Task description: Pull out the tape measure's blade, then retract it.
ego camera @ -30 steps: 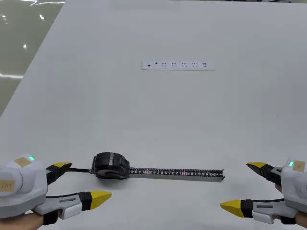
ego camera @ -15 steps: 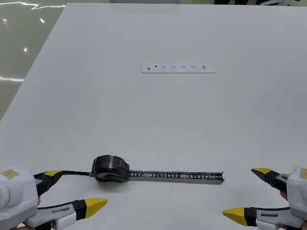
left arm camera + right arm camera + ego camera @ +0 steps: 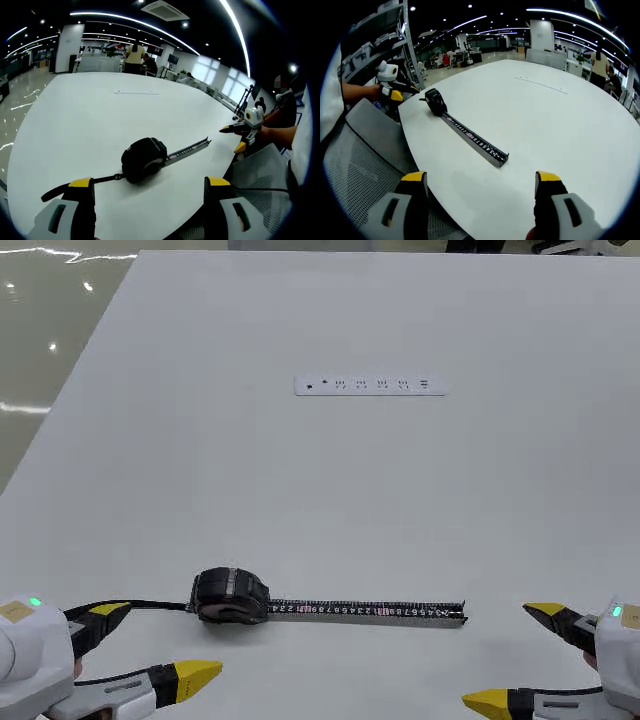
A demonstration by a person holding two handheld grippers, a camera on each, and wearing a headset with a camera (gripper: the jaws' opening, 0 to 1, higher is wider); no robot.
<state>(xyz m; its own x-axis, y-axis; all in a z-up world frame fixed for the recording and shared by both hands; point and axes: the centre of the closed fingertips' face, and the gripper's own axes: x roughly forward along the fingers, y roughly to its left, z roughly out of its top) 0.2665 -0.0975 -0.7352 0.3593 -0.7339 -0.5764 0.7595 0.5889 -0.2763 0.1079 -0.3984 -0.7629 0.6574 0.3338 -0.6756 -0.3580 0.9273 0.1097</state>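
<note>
A black tape measure [image 3: 230, 596] lies on the white table [image 3: 330, 470] near its front edge, with its blade [image 3: 370, 611] drawn out to the right and lying flat. A black strap trails from the case to the left. My left gripper [image 3: 160, 642] is open at the lower left, apart from the case [image 3: 143, 158]. My right gripper [image 3: 520, 658] is open at the lower right, beyond the blade's tip [image 3: 501, 158], with nothing between its fingers. In the right gripper view the case [image 3: 435, 100] lies at the blade's far end.
A white power strip [image 3: 369, 385] lies flat farther back on the table. The table's left edge [image 3: 60, 390] borders a glossy floor. A grey mesh chair [image 3: 365, 150] stands just below the front edge. People stand far behind the table [image 3: 135, 52].
Both grippers have drawn back toward the front edge and sit lower in the head view. The tape measure and its extended blade have stayed put.
</note>
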